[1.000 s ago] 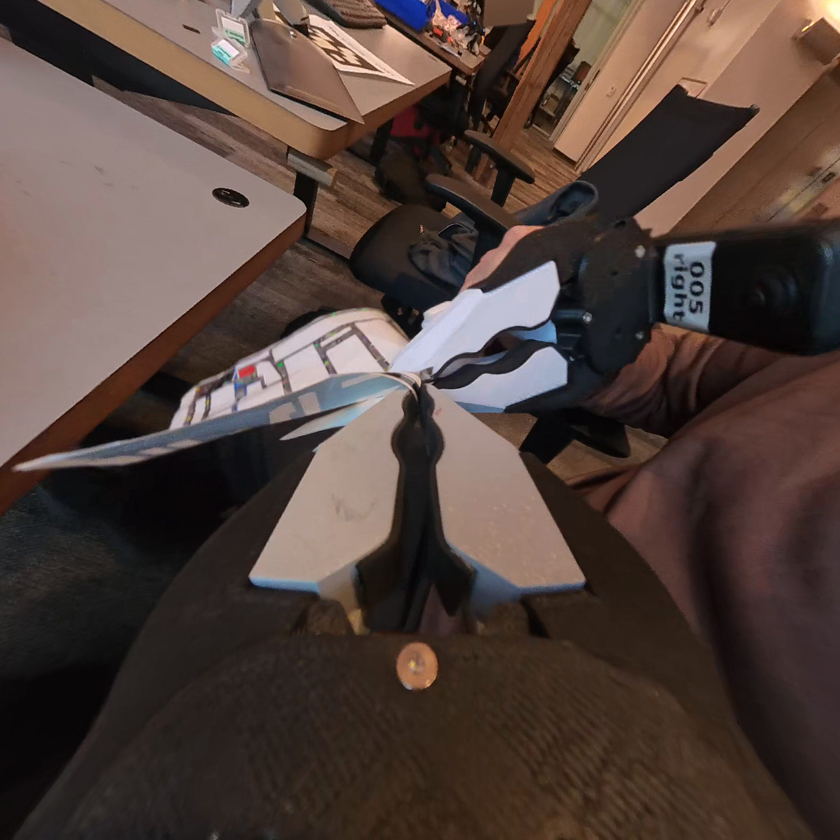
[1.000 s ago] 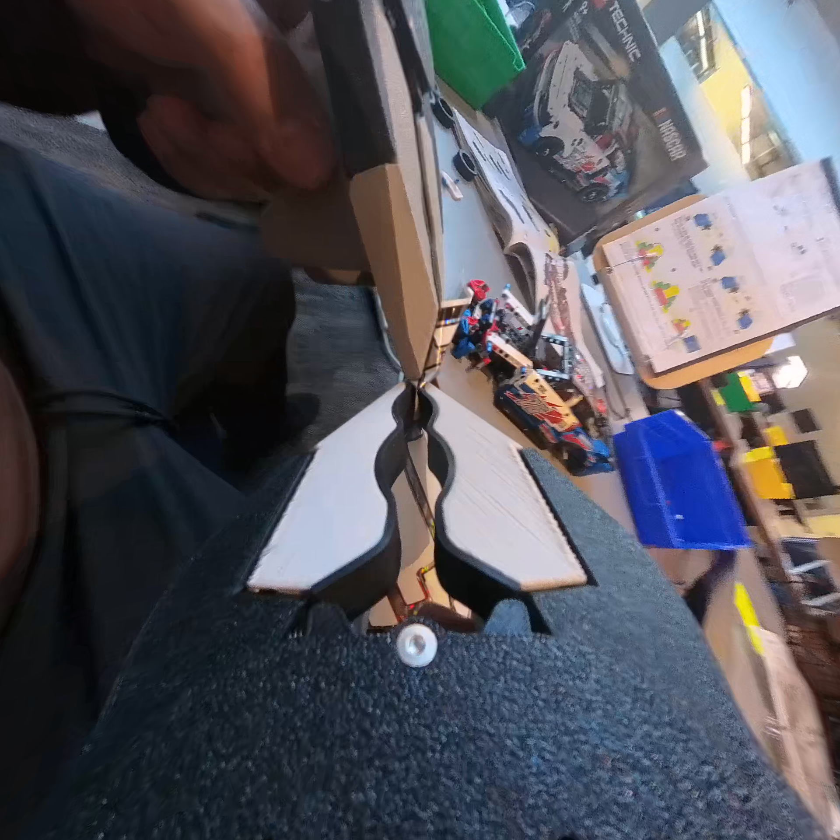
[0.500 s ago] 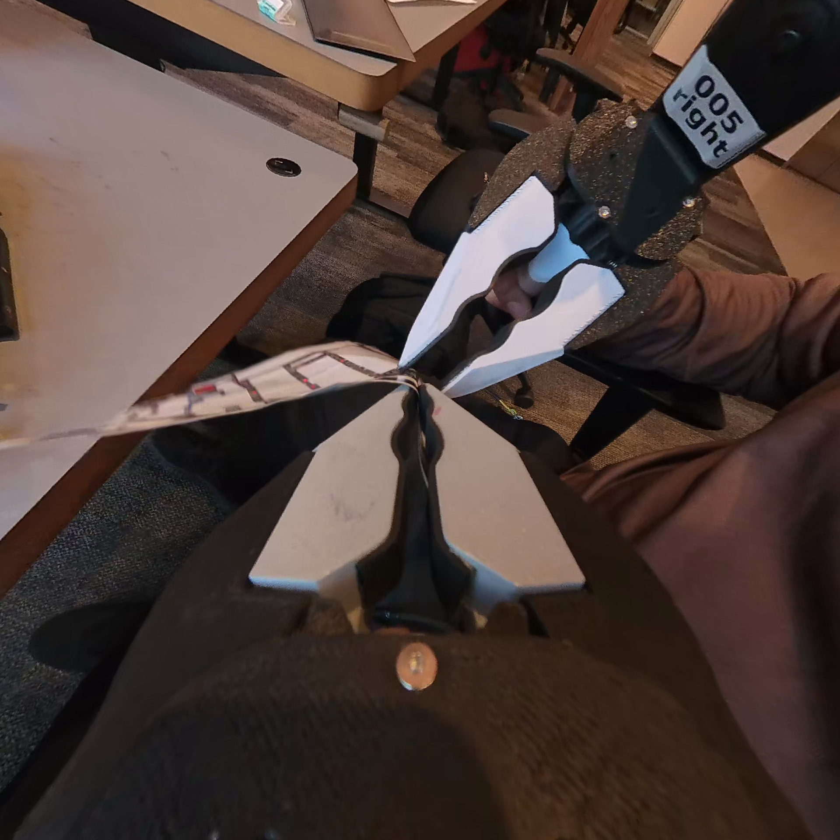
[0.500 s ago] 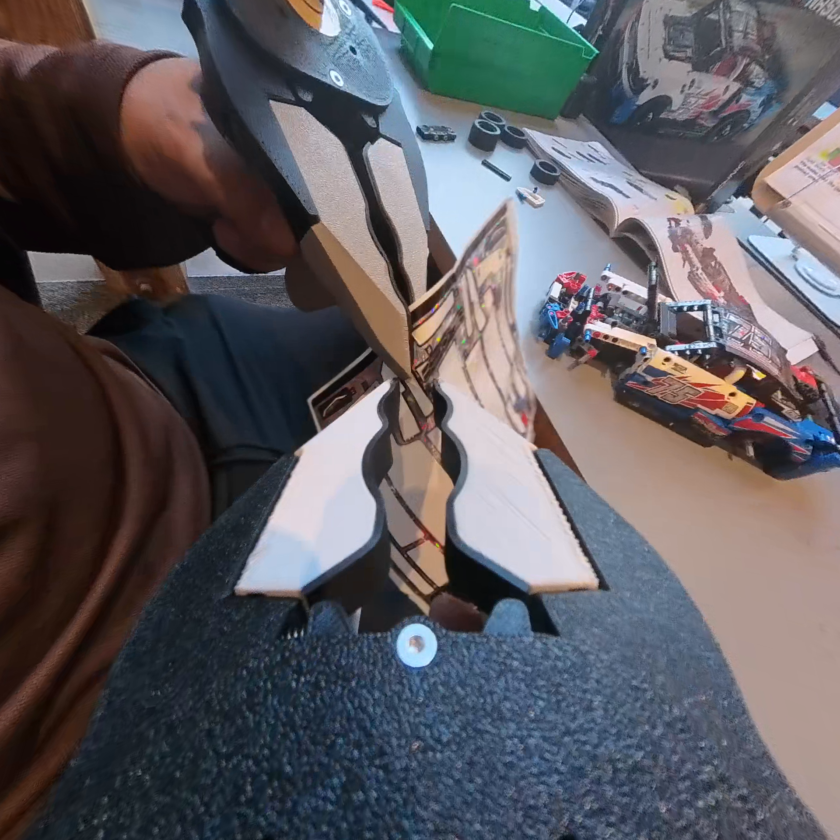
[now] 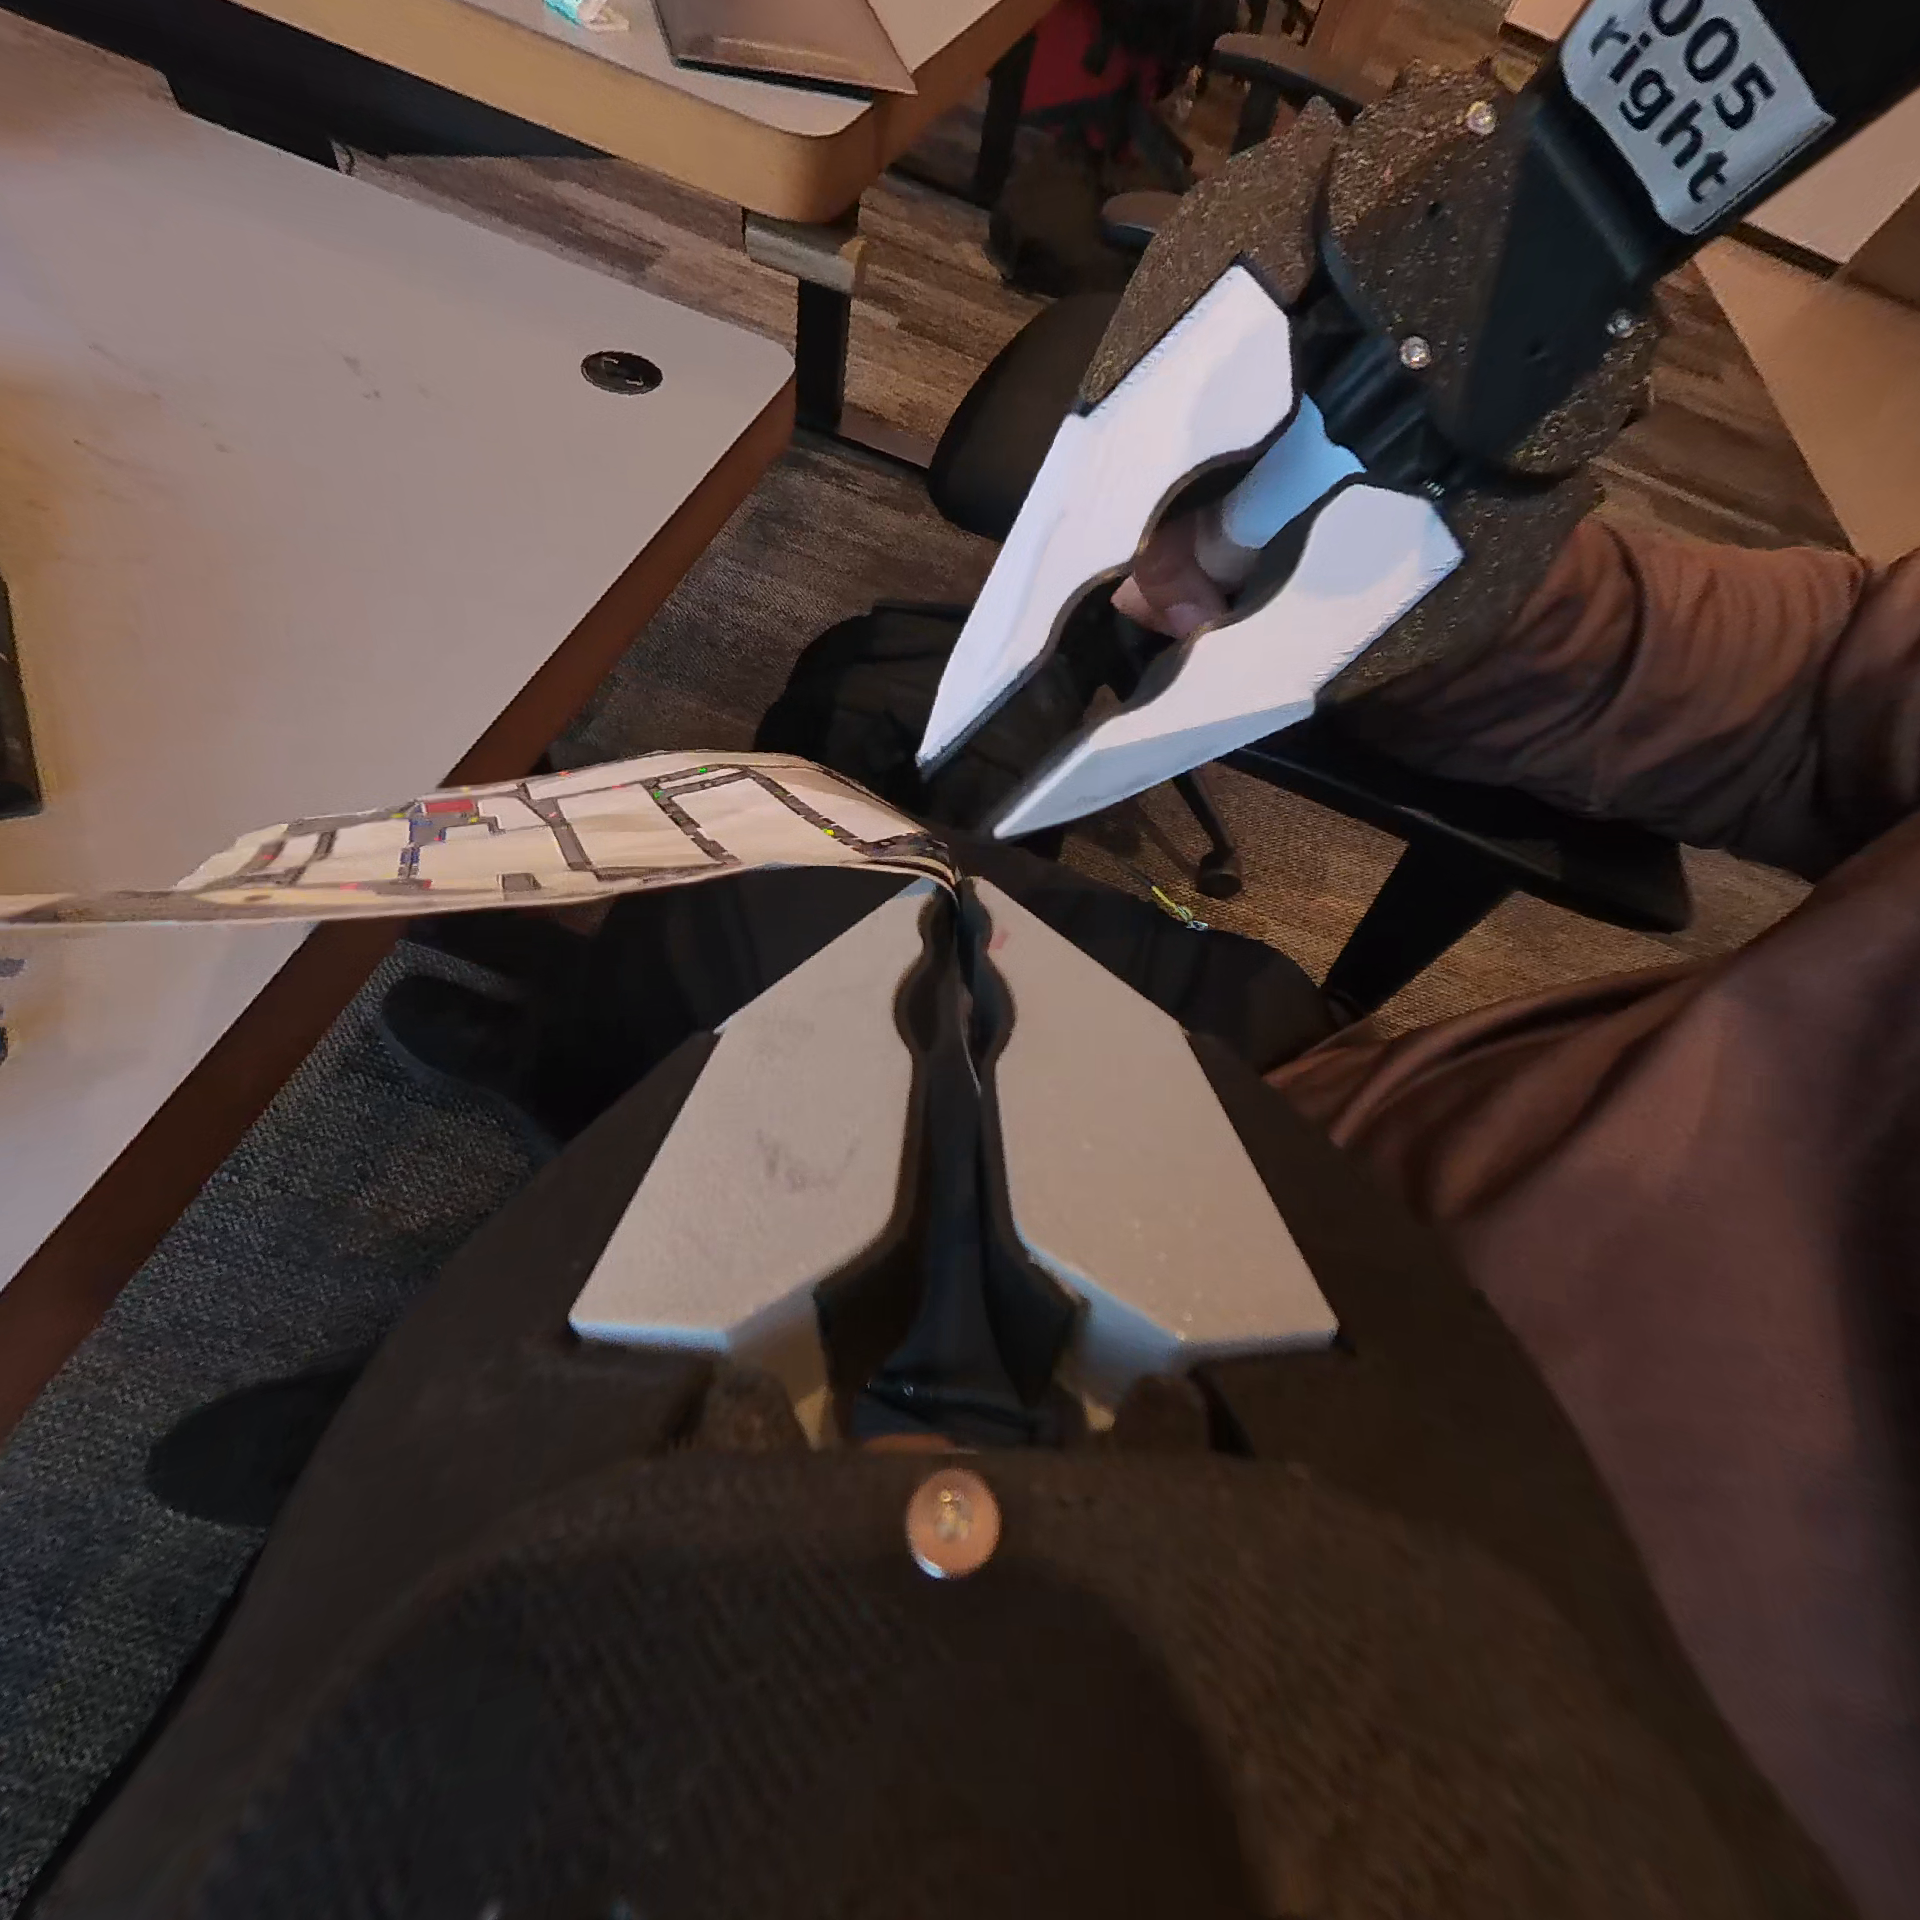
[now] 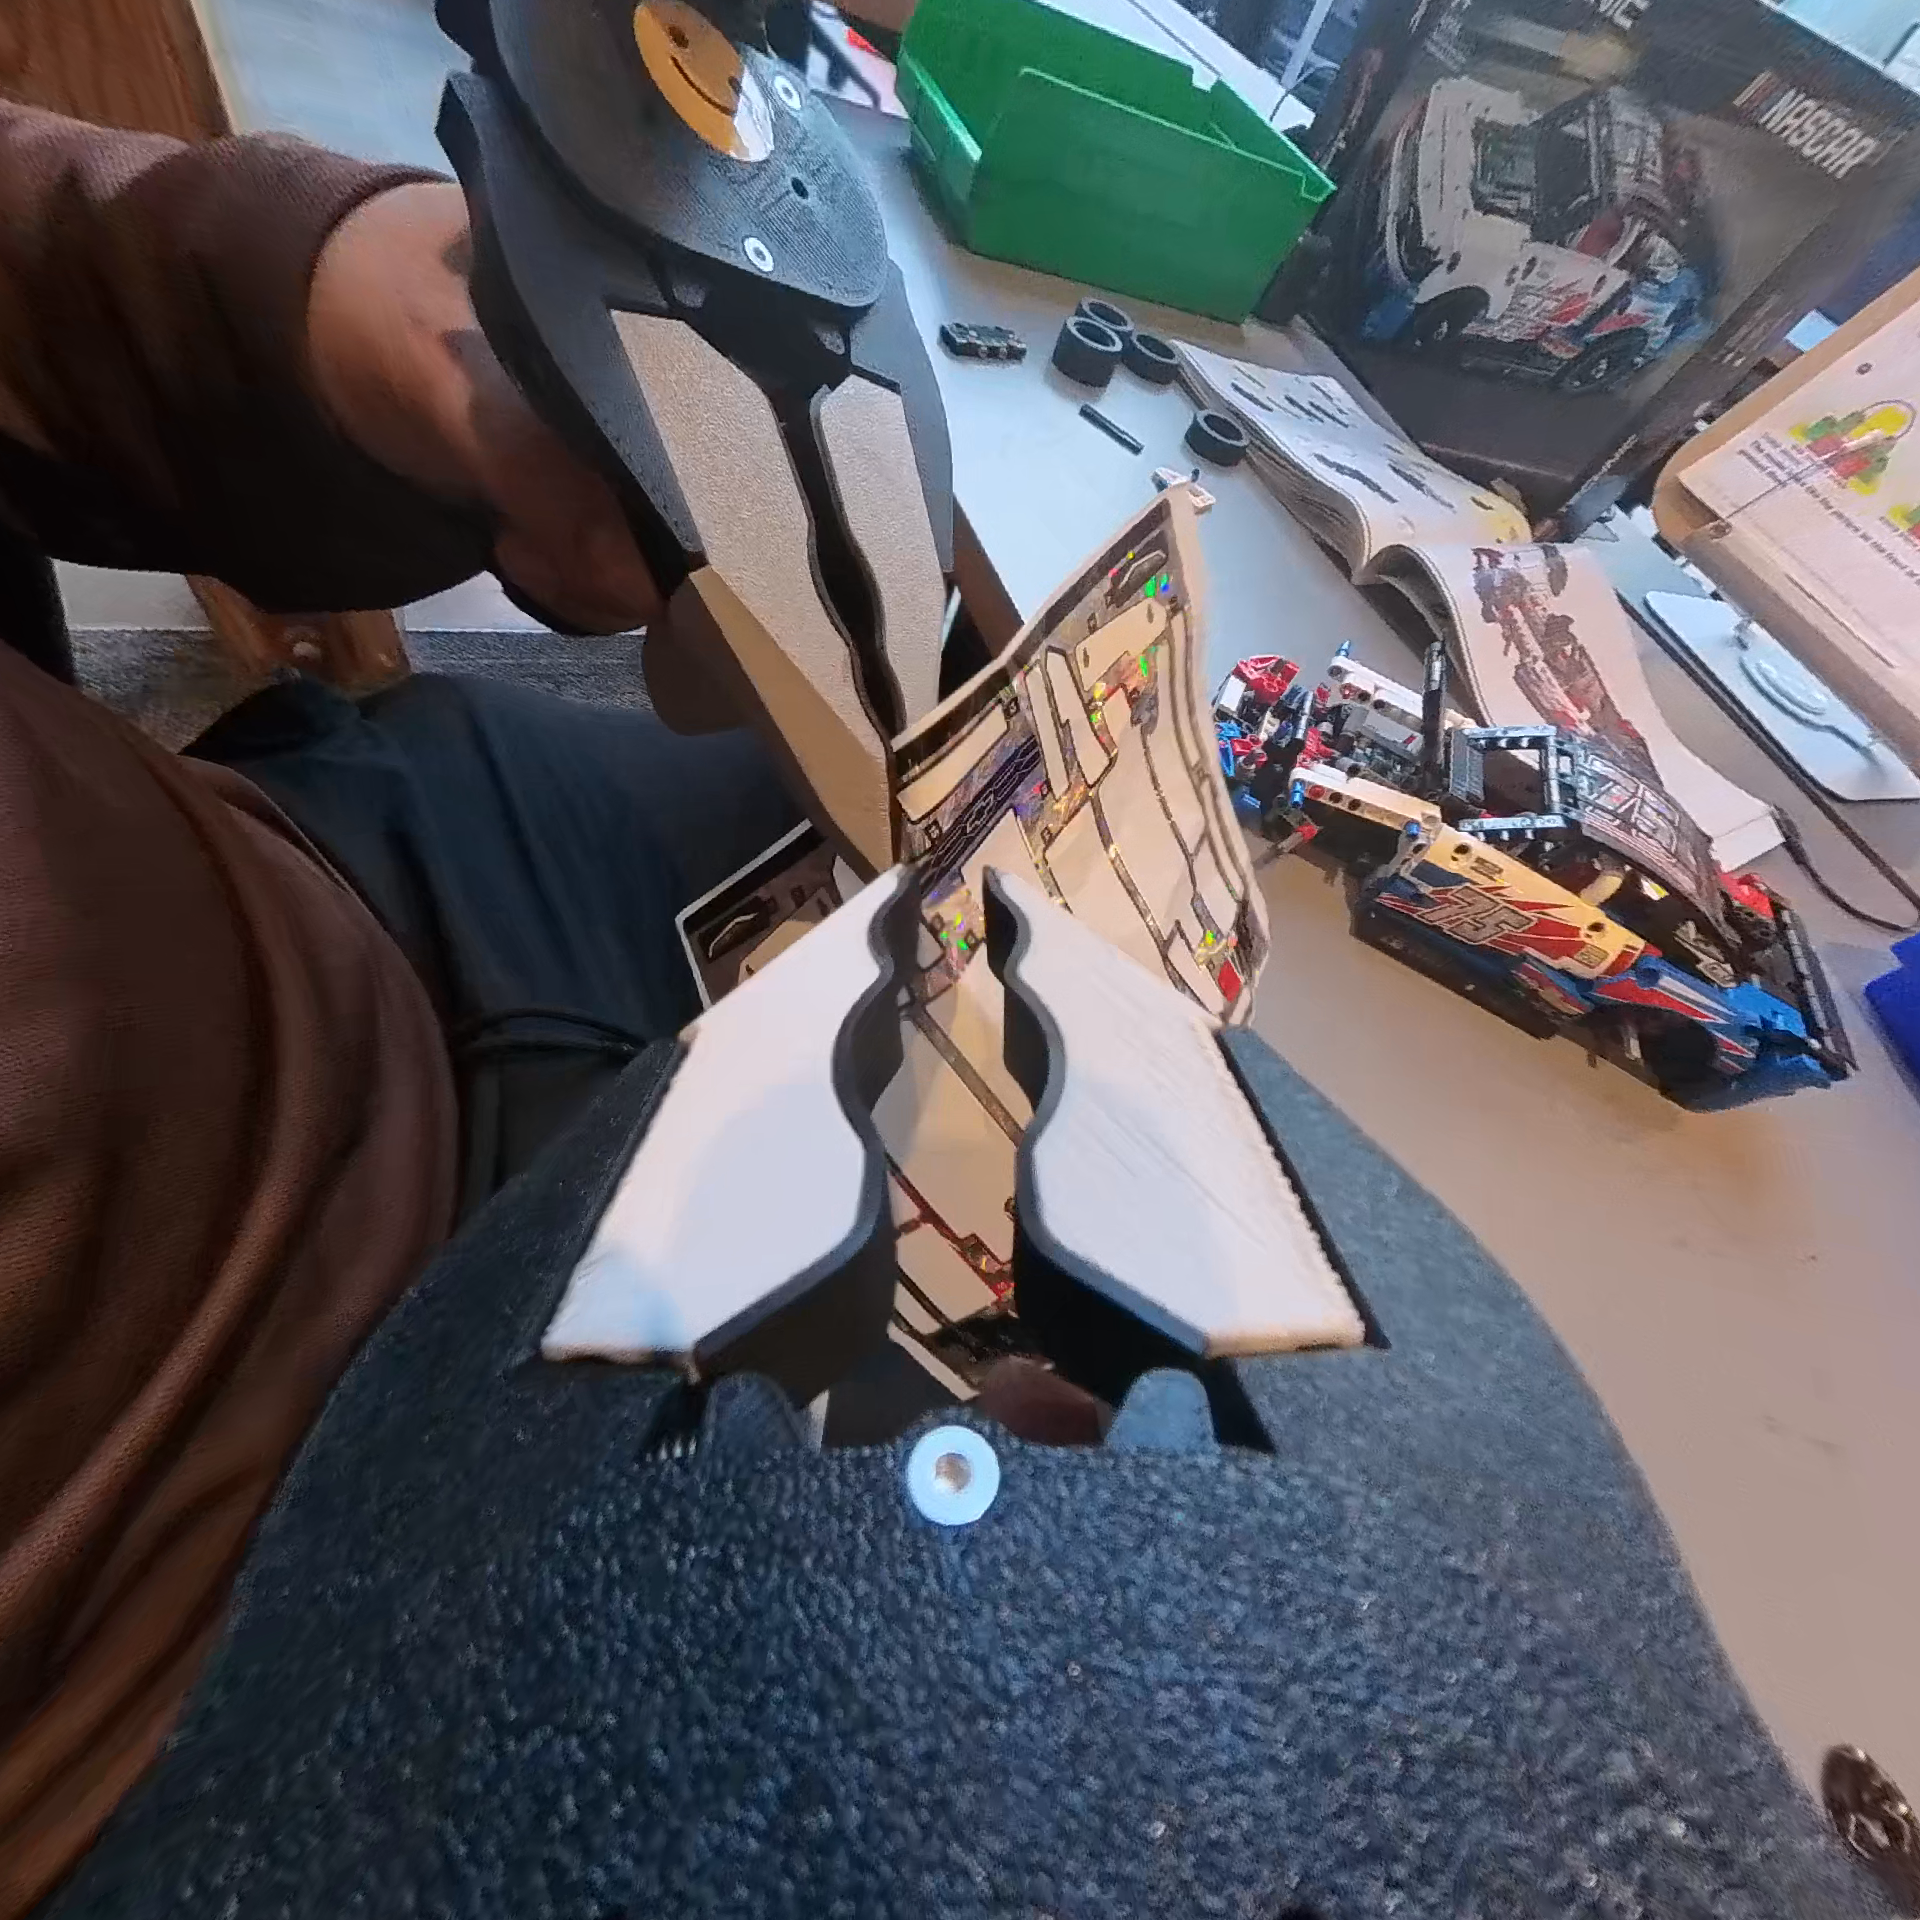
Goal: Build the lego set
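My left gripper [image 5: 958, 891] is shut on one corner of a sticker sheet [image 5: 520, 831], which sticks out flat to the left over the table edge. My right gripper [image 5: 964, 798] is open, its tips just above that pinched corner. In the right wrist view the right gripper [image 6: 948, 883] is open with the sticker sheet [image 6: 1122, 748] standing behind its tips. The left gripper [image 6: 878, 821] comes down from the upper left onto the sheet. A partly built red, white and blue lego car [image 6: 1507, 894] lies on the table [image 6: 1558, 1299].
An open instruction booklet [image 6: 1403, 499], black tyres [image 6: 1101, 348], a green bin [image 6: 1091, 177] and the set's box [image 6: 1610, 208] lie behind the car. A blue bin [image 6: 1896, 997] is at the right edge. An office chair [image 5: 1039, 416] stands past the table edge [image 5: 582, 665]. Only a small space, under 4 cm, lies between the two pairs of fingers.
My right gripper has opened and swung up from beside the left tips to above them. Both grippers and the sheet have moved up towards the table.
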